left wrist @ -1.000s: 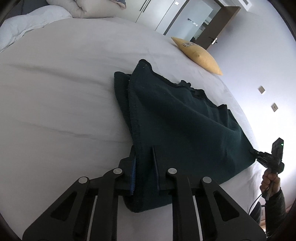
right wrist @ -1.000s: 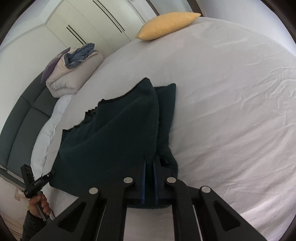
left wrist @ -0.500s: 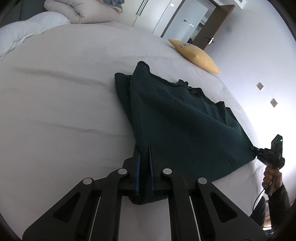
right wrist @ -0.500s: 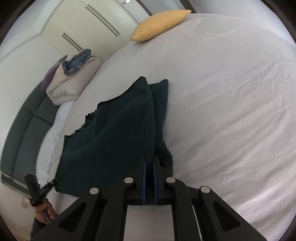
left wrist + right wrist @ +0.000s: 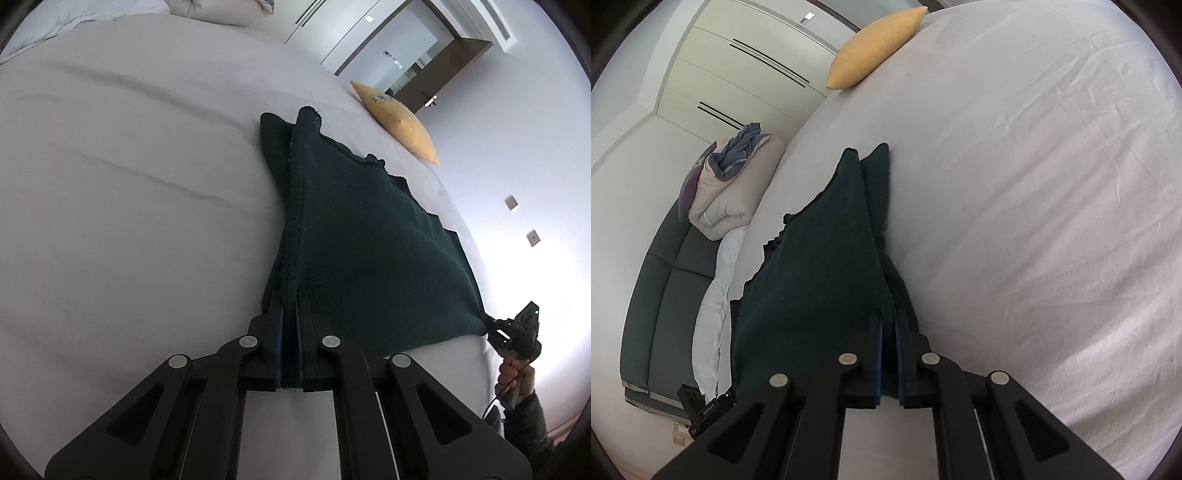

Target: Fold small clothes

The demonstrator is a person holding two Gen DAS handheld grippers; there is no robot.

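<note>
The left gripper (image 5: 290, 306) is clamped narrow on one near corner of the dark green garment (image 5: 362, 251); the right gripper (image 5: 889, 325) pinches the other near corner. The cloth is raised at these corners and slopes down to the white bed (image 5: 129, 184), its far edge resting there. Beyond, a yellow pillow (image 5: 875, 48) lies at the bed's far edge

One garment, two grippers, one bed.

One dark green garment (image 5: 362, 251); two grippers, the left gripper (image 5: 289, 306) and the right gripper (image 5: 890, 325), each with two fingers; one bed (image 5: 129, 184); one yellow pillow (image 5: 399, 122); one rolled duvet (image 5: 731, 199); two wall plates (image 5: 511, 202).
</note>
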